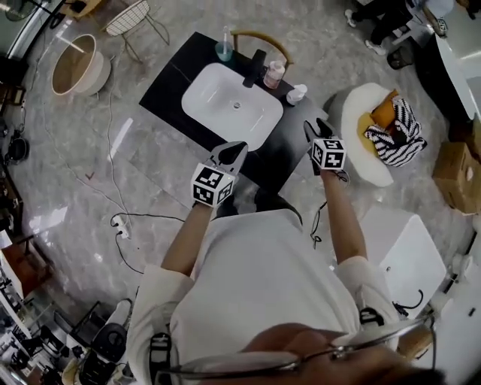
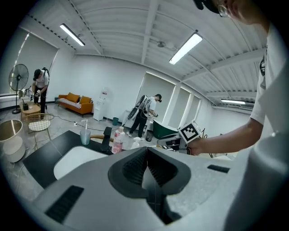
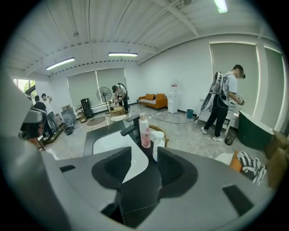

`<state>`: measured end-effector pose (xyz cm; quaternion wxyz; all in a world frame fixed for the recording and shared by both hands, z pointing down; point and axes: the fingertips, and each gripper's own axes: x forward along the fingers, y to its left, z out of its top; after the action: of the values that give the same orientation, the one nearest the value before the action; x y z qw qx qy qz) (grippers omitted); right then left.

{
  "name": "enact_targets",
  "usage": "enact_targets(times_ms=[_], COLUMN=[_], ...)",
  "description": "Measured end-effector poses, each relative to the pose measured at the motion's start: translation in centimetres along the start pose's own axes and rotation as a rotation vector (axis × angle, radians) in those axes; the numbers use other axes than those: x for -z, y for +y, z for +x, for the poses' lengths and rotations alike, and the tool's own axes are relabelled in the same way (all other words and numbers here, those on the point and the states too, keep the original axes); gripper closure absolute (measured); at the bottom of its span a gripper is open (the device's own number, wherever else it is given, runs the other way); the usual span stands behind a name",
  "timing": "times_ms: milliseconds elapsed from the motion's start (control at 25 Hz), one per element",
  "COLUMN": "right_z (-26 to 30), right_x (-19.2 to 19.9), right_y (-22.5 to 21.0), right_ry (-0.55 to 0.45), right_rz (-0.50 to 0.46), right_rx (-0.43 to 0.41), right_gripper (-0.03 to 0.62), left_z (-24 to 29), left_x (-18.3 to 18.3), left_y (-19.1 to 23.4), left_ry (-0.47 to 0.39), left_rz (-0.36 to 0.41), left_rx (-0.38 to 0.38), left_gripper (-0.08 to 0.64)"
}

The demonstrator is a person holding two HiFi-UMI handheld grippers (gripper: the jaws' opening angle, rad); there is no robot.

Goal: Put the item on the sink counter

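The black sink counter (image 1: 169,94) holds a white basin (image 1: 218,105), a black faucet (image 1: 254,69), a clear cup (image 1: 224,50), a pink bottle (image 1: 274,74) and a small white bottle (image 1: 296,94). My left gripper (image 1: 234,150) hovers over the counter's near edge, shut with nothing between its pads (image 2: 146,169). My right gripper (image 1: 316,128) is over the counter's right end, near the white bottle (image 3: 158,144). It stands open and empty (image 3: 144,169), pointing along the counter (image 3: 151,180) towards the pink bottle (image 3: 144,131).
Right of the counter is a white round chair (image 1: 361,105) with an orange cushion and a striped cloth. A cardboard box (image 1: 458,173), a white box (image 1: 409,252), a wire chair (image 1: 128,19), a round tub (image 1: 79,64) and floor cables (image 1: 120,225) surround me. People stand far off.
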<state>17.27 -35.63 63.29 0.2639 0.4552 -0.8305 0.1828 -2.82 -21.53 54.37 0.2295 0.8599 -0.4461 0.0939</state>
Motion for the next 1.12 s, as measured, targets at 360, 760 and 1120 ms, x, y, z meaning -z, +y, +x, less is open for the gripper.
enact_targets(times_ms=[360,760,1120], right_z=[-10.0,-20.8,-27.1], right_x=[-2.0,-1.3,-1.6], right_y=[6.1,9.1,10.0], right_ry=[-0.125,-0.250,-0.337], right_rz=[0.037,0.111,0.091], right_rx=[0.081,0.158,0.129], right_gripper=[0.512,0.578,0.578], left_z=[-5.2,-6.5,-7.3], left_x=[-0.1,-2.7,-4.3], left_y=[-0.7,-4.3,-8.4], left_ry=[0.000,-0.036,-0.097], left_rz=[0.025,0.079,0.103], left_rx=[0.120,0.258,0.244], left_gripper=[0.555,0.555,0.555])
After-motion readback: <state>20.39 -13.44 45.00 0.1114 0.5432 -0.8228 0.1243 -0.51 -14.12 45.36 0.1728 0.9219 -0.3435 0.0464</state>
